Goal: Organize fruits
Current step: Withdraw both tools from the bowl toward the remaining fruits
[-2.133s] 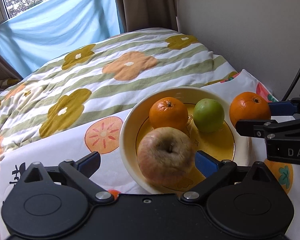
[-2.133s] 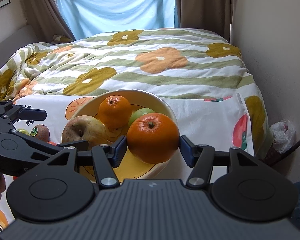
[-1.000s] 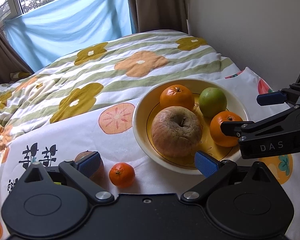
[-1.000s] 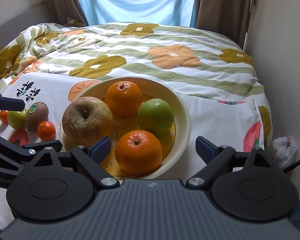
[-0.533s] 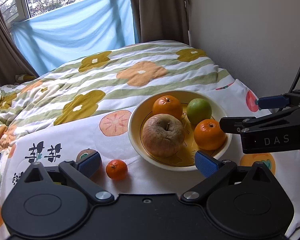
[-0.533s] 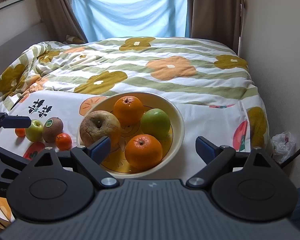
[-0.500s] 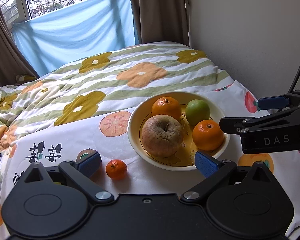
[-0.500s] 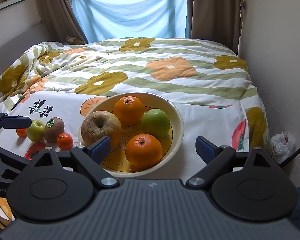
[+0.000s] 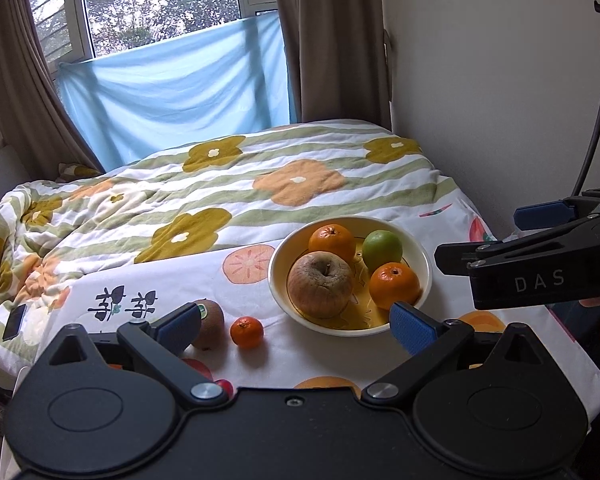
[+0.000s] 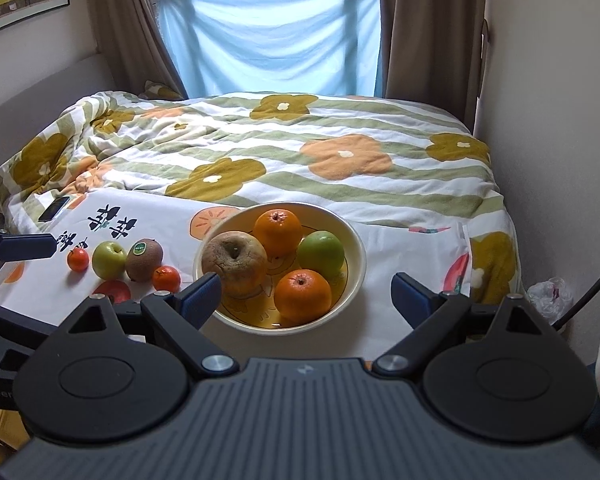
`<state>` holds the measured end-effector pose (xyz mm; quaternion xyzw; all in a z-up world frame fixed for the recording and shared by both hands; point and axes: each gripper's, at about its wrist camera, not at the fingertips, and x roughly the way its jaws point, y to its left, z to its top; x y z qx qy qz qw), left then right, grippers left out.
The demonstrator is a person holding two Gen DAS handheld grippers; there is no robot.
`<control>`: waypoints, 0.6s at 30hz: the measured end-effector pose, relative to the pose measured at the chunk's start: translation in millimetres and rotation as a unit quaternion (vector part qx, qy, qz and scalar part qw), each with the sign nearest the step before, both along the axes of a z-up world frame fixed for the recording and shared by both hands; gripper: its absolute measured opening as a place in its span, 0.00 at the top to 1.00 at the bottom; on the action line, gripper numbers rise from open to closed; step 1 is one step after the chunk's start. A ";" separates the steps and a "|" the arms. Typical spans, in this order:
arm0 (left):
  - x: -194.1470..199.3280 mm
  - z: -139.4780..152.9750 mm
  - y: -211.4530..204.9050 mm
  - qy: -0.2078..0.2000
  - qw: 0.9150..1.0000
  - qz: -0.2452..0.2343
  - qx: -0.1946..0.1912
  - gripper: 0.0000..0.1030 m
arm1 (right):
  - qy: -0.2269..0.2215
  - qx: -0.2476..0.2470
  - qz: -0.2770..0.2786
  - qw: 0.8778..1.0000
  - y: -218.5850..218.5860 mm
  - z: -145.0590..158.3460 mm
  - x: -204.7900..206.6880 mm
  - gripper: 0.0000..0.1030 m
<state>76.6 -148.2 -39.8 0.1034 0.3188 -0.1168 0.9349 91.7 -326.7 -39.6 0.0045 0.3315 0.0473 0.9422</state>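
Inside the bowl (image 10: 356,256) the nearest orange (image 10: 302,295) sits stem-up — both tongs (image 9: 294,322) (image 10: 306,294) wide, empty.

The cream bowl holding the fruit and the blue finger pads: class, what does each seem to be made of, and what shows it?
Cream bowl with yellow inside: probably glazed ceramic; its smooth rim shines, though plastic is possible. Blue pads on the right gripper's fingers: likely rubber or soft plastic; matte with a fine dotted texture.
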 end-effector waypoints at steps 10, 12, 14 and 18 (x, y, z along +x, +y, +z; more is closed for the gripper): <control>-0.7 4.3 60.8 -0.009 0.999 0.052 0.002 0.01 | 0.000 0.010 0.042 0.999 46.0 9.2 0.3 0.00; 4.7 0.6 76.2 -0.009 0.998 0.057 0.010 0.01 | 0.001 0.018 0.049 0.999 59.2 7.2 4.9 0.00; 10.9 -3.3 90.6 -0.006 0.998 0.060 0.014 0.01 | 0.002 0.018 0.053 0.998 72.6 3.4 10.8 0.00; 27.3 -13.2 121.9 -0.001 0.998 0.053 0.021 0.01 | 0.003 0.012 0.053 0.999 101.3 -5.5 24.7 0.00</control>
